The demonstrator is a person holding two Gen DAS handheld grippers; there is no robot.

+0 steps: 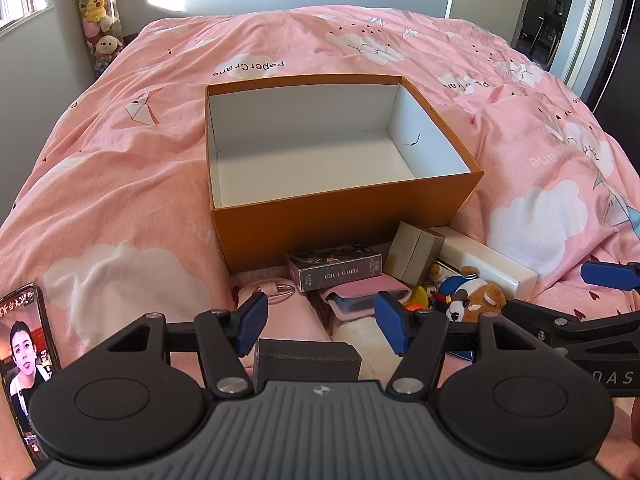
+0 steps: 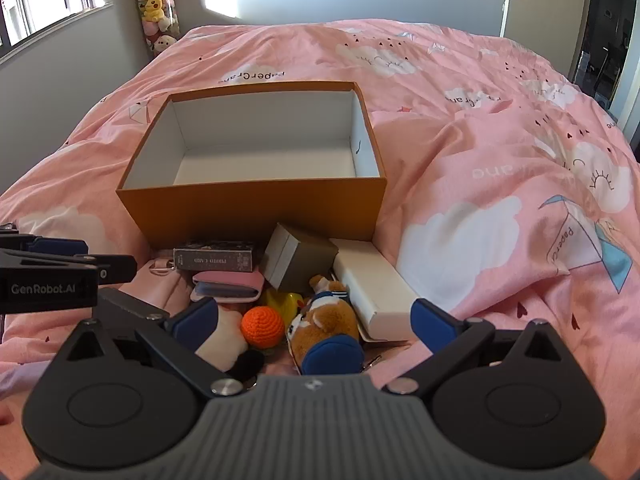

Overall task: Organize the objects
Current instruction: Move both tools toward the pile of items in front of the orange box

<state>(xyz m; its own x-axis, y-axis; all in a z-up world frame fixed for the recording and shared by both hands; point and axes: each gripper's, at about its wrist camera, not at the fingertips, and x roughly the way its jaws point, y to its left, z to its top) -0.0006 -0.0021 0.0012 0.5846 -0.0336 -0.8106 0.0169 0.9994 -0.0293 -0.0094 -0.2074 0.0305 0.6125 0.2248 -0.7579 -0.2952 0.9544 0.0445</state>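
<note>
Left wrist view: the left claw (image 1: 322, 326) tilts steeply down over the pink bed cover (image 1: 120, 184), its jaws spread and holding nothing. Beyond its blue pads (image 1: 252, 322) lies a heap of small things: a dark photo card box (image 1: 334, 272), a pink wallet (image 1: 356, 294), a grey-brown box (image 1: 414, 254), a long white box (image 1: 488, 264) and a plush dog (image 1: 476, 300). Behind the heap stands the empty orange box (image 1: 328, 224), open at the top. A phone (image 1: 24, 360) lies at the left edge.

Right wrist view: the right claw (image 2: 314, 320) also points steeply down, jaws released at their widest, above the same heap. An orange crochet ball (image 2: 262, 326) and the plush dog (image 2: 324, 320) lie between its fingers (image 2: 434, 322), untouched. The left claw (image 2: 60, 256) enters from the left.
</note>
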